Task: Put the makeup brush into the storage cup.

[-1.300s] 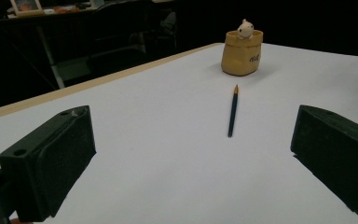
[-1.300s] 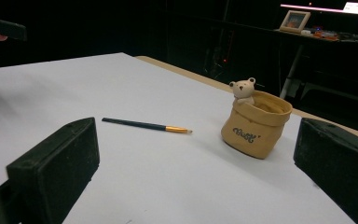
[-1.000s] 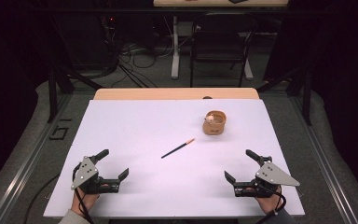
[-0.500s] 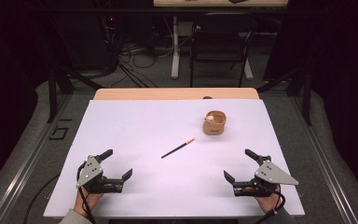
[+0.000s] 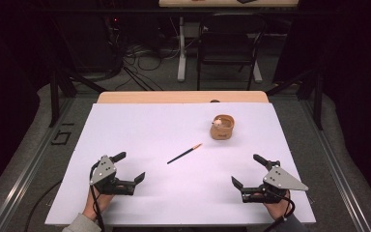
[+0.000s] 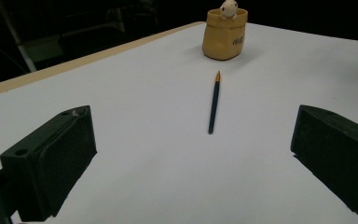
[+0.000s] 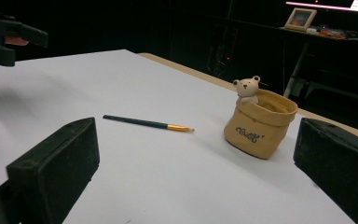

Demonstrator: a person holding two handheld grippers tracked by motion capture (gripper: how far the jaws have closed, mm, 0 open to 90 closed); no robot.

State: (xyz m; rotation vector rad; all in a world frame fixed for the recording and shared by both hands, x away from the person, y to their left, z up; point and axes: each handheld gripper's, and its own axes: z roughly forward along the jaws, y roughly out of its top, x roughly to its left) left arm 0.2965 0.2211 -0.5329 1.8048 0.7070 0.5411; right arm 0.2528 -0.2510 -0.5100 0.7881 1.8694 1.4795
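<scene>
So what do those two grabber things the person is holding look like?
Both the left gripper and the right gripper are black, each with two chunky, blocky jaws. Each carries a grey three-cornered plate on top, and a dark cable trails back from it. A grey sleeve covers the person's left forearm.

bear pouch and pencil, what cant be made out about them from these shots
- Inside of the pouch: its own wall and the bear on the rim hide it in both gripper views; too small in the high view.
- Lettering on the pouch: too blurred to read in either gripper view.
- Pencil tip: too small to tell sharp from blunt.
- Left gripper and right gripper: jaws spread, holding nothing.
</scene>
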